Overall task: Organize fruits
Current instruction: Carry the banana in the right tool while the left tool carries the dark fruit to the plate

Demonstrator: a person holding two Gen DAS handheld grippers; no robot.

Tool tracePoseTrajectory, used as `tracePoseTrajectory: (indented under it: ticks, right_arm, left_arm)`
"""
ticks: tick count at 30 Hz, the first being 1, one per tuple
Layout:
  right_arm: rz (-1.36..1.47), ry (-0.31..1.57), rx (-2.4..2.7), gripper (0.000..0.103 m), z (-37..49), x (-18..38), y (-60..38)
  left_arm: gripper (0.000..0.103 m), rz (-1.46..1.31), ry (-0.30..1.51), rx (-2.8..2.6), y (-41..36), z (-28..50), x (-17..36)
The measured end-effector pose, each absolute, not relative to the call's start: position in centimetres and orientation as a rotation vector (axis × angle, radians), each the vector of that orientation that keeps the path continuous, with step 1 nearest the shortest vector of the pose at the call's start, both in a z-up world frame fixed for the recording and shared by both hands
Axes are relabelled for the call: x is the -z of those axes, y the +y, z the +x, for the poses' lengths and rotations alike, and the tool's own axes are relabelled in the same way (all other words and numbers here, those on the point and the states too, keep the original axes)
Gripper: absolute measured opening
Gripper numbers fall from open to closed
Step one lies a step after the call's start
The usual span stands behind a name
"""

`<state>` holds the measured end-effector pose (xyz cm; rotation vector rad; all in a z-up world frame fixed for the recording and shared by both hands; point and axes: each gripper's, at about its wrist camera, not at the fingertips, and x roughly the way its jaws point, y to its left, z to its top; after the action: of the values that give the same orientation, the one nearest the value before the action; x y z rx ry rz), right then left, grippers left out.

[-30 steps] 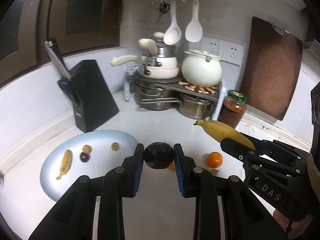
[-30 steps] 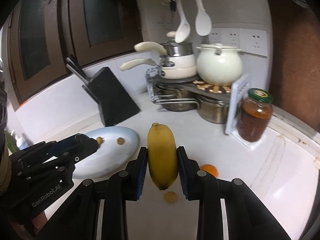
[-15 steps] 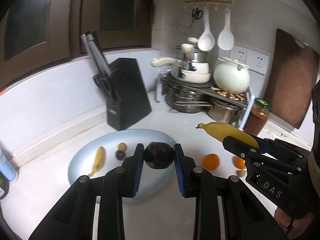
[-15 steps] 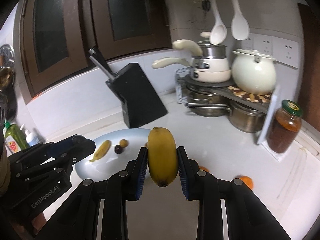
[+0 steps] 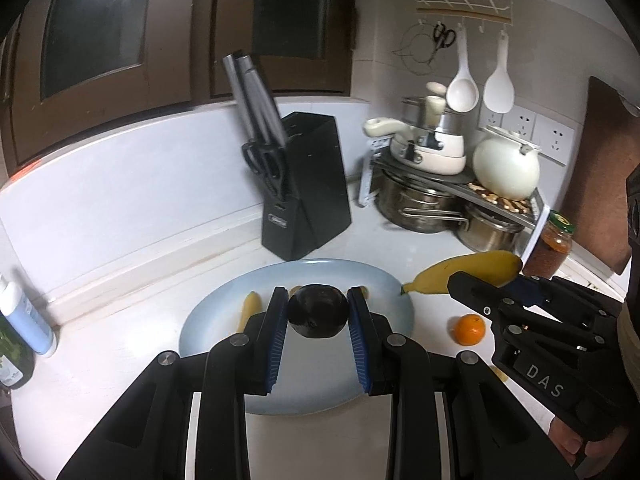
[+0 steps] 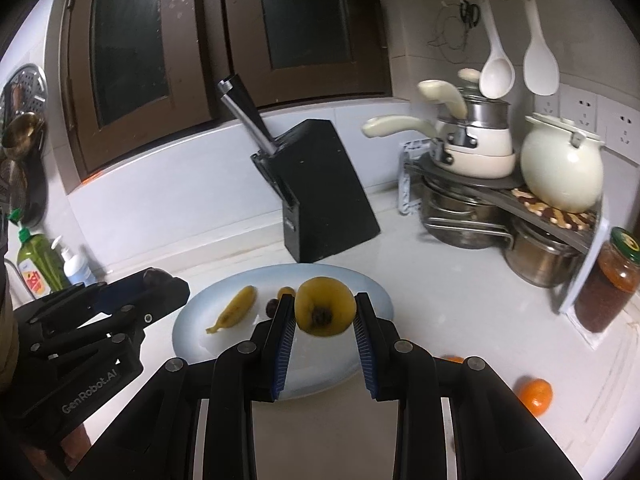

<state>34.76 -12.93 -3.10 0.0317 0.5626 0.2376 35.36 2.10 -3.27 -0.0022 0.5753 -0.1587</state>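
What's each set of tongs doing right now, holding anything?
Left tongs: shut on the dark round fruit, above the pale blue plate.
Right tongs: shut on the banana, seen end-on.

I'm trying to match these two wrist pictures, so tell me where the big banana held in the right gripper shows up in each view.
Left wrist view: the big banana is right of centre, seen side-on, sticking out of the right gripper over the blue plate's right edge.
Right wrist view: it is at centre, seen end-on between the jaws, in front of the plate.
Shared landmark: the black knife block behind the plate.
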Motion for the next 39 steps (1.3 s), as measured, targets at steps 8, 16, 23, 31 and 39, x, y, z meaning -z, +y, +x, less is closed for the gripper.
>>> tracePoseTrajectory:
  ticks: [8,16,23,31,39]
  right_arm:
    - [0.019,0.599,-0.283,0.030,36.8,4.5,-10.9]
    - [0.005,0.659,-0.310,0.030,39.0,6.7,-9.2]
    - [0.030,0.721,-0.349,0.030,40.3,8.3,-8.8]
    - [0.031,0.774,-0.389,0.030,41.4,9.9,-8.2]
    - [0.052,0.829,-0.424,0.031,42.2,11.1,-8.1]
  left_arm:
    - [0.030,-0.017,0.614,0.108,4.3,36.7,4.7]
    - [0.030,-0.023,0.674,0.078,5.7,38.1,6.9]
    - [0.030,-0.028,0.725,0.074,6.0,39.1,8.7]
    - [0.030,-0.032,0.790,0.071,5.9,39.9,10.8]
    - [0.030,-0.026,0.839,0.073,5.5,40.7,12.9]
